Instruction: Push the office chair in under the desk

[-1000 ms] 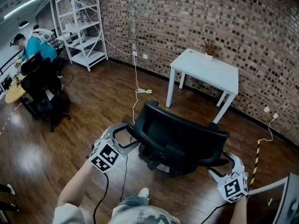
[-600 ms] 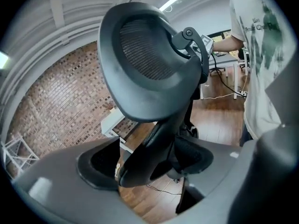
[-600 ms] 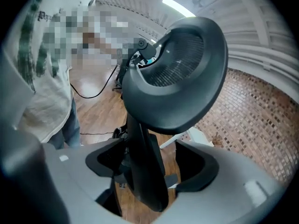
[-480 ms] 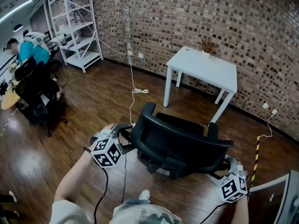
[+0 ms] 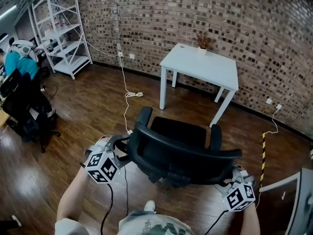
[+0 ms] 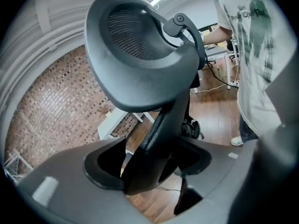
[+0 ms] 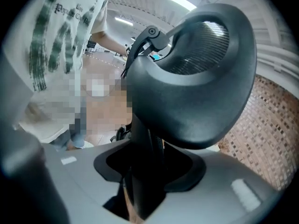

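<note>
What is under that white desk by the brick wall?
Only bare wooden floor shows between the white legs of the desk, nothing stored. The office chair stands in front, not under it. Its top hides the floor farther back, so that part is unseen.

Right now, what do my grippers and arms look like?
The left gripper and right gripper have grey bodies; each carries a white cube of black square markers and trails a black cable. A light short sleeve covers the left arm. Their jaws are closing, the chair between them.
</note>
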Tool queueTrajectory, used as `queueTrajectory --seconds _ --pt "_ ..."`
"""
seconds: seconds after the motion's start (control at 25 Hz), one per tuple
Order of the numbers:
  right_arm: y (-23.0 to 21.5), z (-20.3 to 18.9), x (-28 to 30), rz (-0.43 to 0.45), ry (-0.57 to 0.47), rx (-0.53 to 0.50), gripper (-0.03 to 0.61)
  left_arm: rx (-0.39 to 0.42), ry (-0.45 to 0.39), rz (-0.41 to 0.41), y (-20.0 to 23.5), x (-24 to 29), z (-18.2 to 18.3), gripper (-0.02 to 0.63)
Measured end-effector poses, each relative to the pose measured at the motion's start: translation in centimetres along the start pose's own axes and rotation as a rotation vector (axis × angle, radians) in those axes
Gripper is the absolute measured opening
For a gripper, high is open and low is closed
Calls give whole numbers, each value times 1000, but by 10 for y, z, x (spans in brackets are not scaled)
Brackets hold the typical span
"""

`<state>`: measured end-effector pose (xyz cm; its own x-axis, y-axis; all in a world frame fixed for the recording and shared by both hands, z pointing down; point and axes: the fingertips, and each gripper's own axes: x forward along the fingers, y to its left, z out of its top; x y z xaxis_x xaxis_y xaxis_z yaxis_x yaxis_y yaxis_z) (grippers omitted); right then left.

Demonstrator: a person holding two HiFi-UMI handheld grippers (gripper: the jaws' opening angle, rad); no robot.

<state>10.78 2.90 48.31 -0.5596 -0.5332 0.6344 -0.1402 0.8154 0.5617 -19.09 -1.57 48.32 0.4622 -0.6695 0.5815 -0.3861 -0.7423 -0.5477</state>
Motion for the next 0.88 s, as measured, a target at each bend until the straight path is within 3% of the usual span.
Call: queueTrajectory --seconds 0.44,0.88 --pt "-50 -18 34 -109 59 -9 190 30 -29 -18 52 48 1 333" --pt "-120 -56 72 -147 87 -11 190 46 -45 -35 106 115 12 328"
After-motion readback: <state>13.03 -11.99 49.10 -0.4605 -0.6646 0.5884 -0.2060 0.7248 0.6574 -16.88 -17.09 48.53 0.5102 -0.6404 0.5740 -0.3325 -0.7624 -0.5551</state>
